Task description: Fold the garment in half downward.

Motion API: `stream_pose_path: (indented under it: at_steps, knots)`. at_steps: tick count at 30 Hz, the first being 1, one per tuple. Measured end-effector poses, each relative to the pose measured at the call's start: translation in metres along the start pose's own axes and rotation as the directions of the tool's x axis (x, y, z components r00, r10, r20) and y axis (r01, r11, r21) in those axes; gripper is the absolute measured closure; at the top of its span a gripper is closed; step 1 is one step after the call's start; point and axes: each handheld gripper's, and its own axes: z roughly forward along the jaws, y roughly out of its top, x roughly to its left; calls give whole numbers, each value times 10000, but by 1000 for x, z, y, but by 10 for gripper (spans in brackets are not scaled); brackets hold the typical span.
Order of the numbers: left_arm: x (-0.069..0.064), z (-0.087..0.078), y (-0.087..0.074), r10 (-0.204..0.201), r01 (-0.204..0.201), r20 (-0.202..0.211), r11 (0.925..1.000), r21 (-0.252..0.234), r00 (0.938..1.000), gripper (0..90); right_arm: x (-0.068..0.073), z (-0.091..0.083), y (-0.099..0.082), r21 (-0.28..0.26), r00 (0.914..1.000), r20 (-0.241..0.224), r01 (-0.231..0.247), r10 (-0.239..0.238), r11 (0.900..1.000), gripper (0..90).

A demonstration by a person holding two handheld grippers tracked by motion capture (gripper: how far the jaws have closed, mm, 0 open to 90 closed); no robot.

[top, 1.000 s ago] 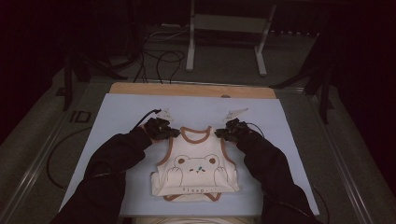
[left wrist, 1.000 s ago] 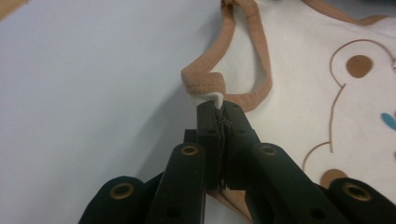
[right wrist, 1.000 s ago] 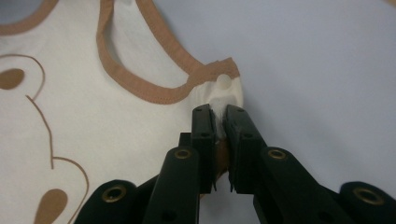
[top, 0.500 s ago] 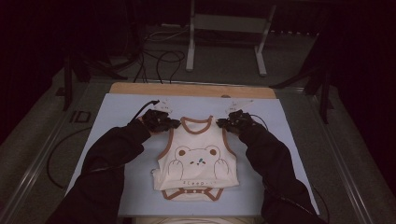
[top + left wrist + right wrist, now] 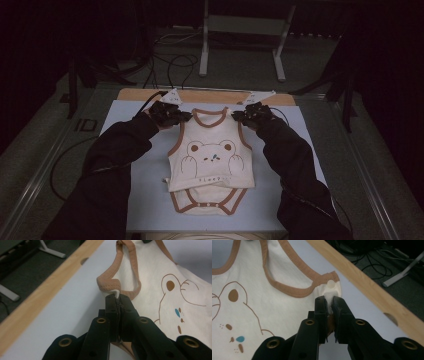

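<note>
Lifted higher than a second ago: both shoulder straps of the baby bodysuit (image 5: 210,160) now up off the tabletop (image 5: 125,125), upper half raised and drawn toward the far edge, snap-fastened crotch end trailing flat near the person. Probably a lift to shake out or re-lay the garment. Left hand-held gripper (image 5: 117,298) pressed together, pinching the left strap by its tan binding; right hand-held gripper (image 5: 329,299) likewise pinching the right strap beside its white snap. Cream cloth, tan trim, bear print facing up, front hanging fairly smooth between the two grips.
</note>
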Motion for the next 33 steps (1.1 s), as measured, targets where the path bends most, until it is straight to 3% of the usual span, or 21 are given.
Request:
stream_pose_path:
  at_steps: [9,18,33]
  knots:
    - [15,-11,19,129,-137,-489,9997,-179,9987,883,-10,-9,25,-336,9992,365,151,-139,9993,828]
    - [19,-19,30,115,-152,-780,9988,-466,9969,882,-18,-14,45,-556,9972,717,260,-220,9981,828]
    - [1,-27,14,255,-283,-505,9981,-552,9984,881,-2,-20,29,-654,9981,528,337,-303,9973,827]
